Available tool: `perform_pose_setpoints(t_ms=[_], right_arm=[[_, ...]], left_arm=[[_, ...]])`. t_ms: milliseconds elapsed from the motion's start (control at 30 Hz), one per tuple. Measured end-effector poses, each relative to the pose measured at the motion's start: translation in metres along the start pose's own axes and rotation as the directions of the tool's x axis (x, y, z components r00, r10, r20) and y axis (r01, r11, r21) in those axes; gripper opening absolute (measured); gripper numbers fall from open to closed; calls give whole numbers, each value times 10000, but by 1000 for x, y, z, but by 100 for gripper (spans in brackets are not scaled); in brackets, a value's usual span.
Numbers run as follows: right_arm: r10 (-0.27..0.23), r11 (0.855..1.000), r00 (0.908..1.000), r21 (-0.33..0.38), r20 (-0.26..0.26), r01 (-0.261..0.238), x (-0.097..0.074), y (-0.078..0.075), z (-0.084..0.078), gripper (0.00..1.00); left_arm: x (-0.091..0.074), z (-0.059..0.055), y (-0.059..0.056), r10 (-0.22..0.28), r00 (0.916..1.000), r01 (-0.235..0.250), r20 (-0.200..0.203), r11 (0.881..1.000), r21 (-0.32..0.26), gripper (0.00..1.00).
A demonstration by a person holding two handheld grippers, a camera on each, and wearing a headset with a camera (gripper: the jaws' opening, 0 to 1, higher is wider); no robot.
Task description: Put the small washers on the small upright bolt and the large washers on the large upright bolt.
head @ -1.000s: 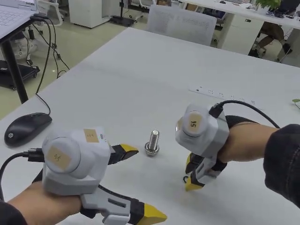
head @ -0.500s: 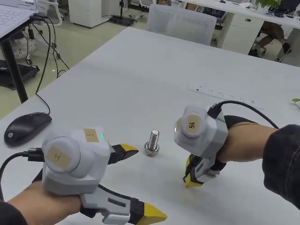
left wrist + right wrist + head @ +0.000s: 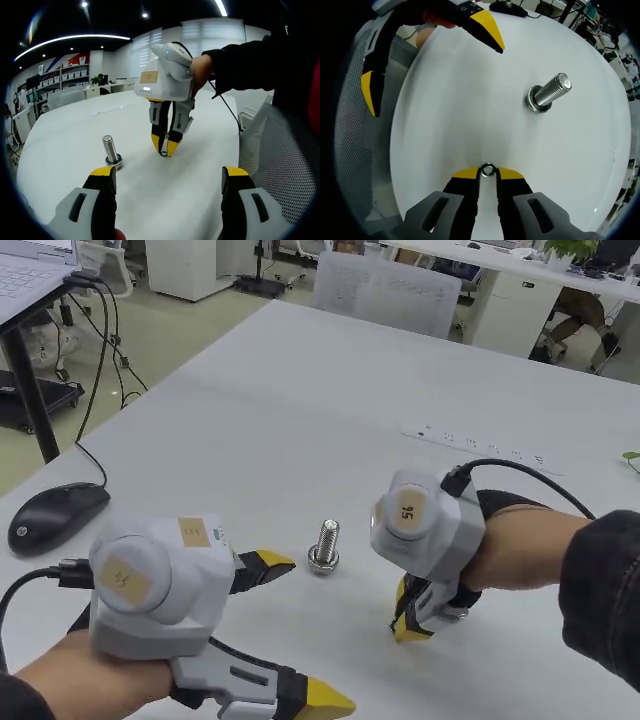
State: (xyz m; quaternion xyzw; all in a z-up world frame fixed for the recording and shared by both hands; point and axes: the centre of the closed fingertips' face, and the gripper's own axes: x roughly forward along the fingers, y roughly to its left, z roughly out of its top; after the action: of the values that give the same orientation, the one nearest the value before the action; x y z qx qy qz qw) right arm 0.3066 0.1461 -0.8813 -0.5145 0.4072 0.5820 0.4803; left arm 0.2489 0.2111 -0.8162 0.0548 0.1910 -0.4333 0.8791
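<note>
Beside bolt point(image 3: 547, 95), right tongs point(image 3: 488, 173) pinch small washer point(image 3: 488, 169), half-hidden; left tongs point(image 3: 168, 171) spread wide.

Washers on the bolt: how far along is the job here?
Done: one washer appears to sit around the base of the upright bolt. In hand: the right hand-held gripper is shut on a small washer at the tabletop; the left hand-held gripper is open and empty. Left: that small washer is not yet on a bolt.
</note>
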Motion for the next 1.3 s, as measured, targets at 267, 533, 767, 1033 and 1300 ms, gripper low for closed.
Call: perform_pose_setpoints(t_ms=[267, 533, 767, 1033, 1300], right_arm=[[-34, 10000, 10000, 33, -6, 34, 0, -1, 0, 13], [-79, 9999, 10000, 124, -9, 79, -4, -1, 1, 13], [-198, 9991, 9996, 381, 213, 190, -15, -3, 1, 13], [-266, 9979, 9986, 605, 462, 238, -32, 0, 0, 13], [-469, 9959, 9968, 802, 641, 417, -51, -2, -3, 13]], left_arm=[[1, 0, 0, -33, 10000, 33, -12, 10000, 10, 87], [1, 0, 0, -54, 10000, 54, -8, 10000, 17, 87], [0, 0, 0, -78, 10000, 78, 3, 10000, 32, 87], [1, 0, -1, -103, 9999, 103, -7, 9999, 39, 87], [1, 0, 0, -111, 9999, 111, -13, 9999, 42, 87]])
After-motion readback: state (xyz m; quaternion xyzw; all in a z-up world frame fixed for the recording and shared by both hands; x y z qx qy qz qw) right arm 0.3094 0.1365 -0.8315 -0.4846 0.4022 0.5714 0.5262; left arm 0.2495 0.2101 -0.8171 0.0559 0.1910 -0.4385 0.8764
